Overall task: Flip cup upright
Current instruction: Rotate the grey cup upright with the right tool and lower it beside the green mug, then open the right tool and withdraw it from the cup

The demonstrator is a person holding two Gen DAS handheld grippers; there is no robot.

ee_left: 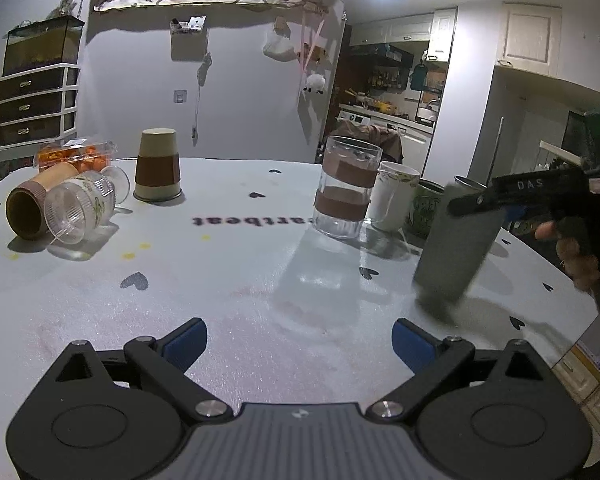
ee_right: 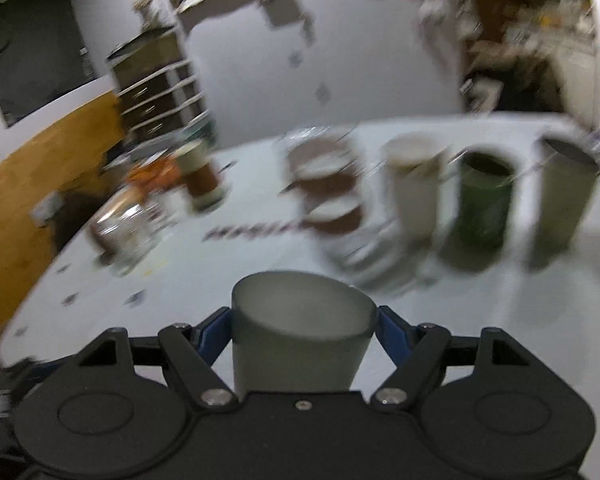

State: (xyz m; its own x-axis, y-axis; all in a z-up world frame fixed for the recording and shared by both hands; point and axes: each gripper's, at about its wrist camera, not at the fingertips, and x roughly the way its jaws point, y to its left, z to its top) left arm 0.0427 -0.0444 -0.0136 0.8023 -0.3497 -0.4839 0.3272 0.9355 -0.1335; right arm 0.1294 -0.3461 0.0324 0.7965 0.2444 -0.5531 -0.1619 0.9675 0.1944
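Note:
My right gripper (ee_right: 304,320) is shut on a frosted grey cup (ee_right: 300,336), with its blue pads on both sides of the wall. In the left wrist view that grey cup (ee_left: 456,248) hangs tilted just above the table at the right, held by the right gripper (ee_left: 484,196). My left gripper (ee_left: 300,340) is open and empty over the near part of the white table (ee_left: 260,280). The right wrist view is blurred by motion.
Upright at the back right stand a banded glass (ee_left: 346,188), a white cup (ee_left: 392,196) and a green cup (ee_left: 426,208). At the left a brown cup (ee_left: 32,204) and a clear cup (ee_left: 84,208) lie on their sides. A paper cup (ee_left: 157,166) stands upside down.

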